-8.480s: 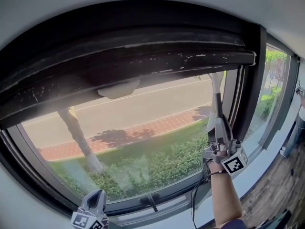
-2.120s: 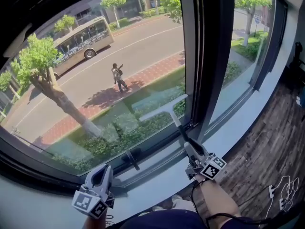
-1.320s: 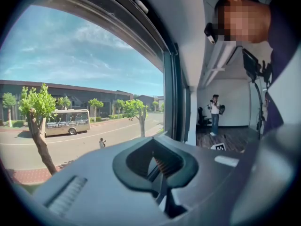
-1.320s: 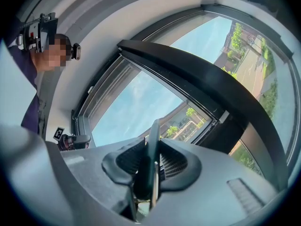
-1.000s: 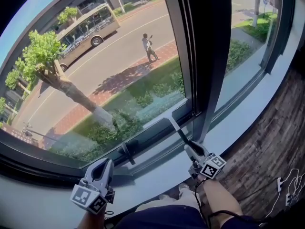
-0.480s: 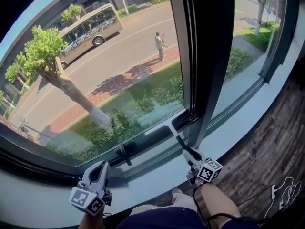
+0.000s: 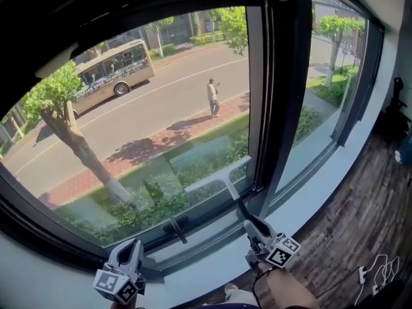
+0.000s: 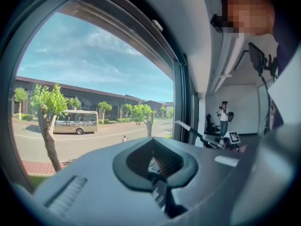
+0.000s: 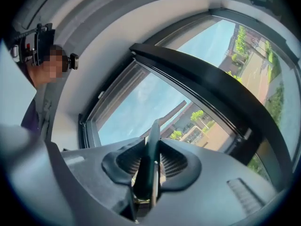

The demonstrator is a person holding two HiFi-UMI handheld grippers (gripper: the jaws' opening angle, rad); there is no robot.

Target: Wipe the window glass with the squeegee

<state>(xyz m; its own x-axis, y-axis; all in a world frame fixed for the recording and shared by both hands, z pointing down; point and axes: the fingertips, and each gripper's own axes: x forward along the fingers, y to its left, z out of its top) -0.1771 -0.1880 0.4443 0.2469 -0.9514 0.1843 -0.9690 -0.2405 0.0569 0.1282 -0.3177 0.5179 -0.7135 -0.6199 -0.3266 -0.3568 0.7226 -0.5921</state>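
- Two hand-held grey grippers, each with a marker cube: the left gripper (image 7: 131,248) sits low before the pale window sill (image 7: 322,188), and the right gripper (image 7: 252,226) is well apart from it, further along the same sill.
- One squeegee (image 7: 217,174), with a pale straight blade on a slim dark handle.
- Two panes of window glass: a wide pane (image 7: 161,121) and a narrower pane (image 7: 322,108), parted by a thick black upright frame post (image 7: 286,95).
- One short black lever handle (image 7: 178,227) on the wide pane's bottom rail.
- Outside there is one beige bus (image 7: 114,69) on the road, one walker (image 7: 211,97) on the brick path and one pale-trunked tree (image 7: 61,118) close to the glass.
- In its own view the right gripper (image 9: 151,166) has its jaws pressed onto the squeegee's dark handle (image 9: 153,138), which stands up between the ribbed pads.
- From that grip the handle rises to the blade, which lies aslant in the wide pane's lower right corner. Its right end is higher and just beside the frame post; it seems to rest on the glass.
- In its own view the left gripper (image 8: 155,163) has its jaws drawn together with nothing between them, and it touches neither glass nor squeegee.
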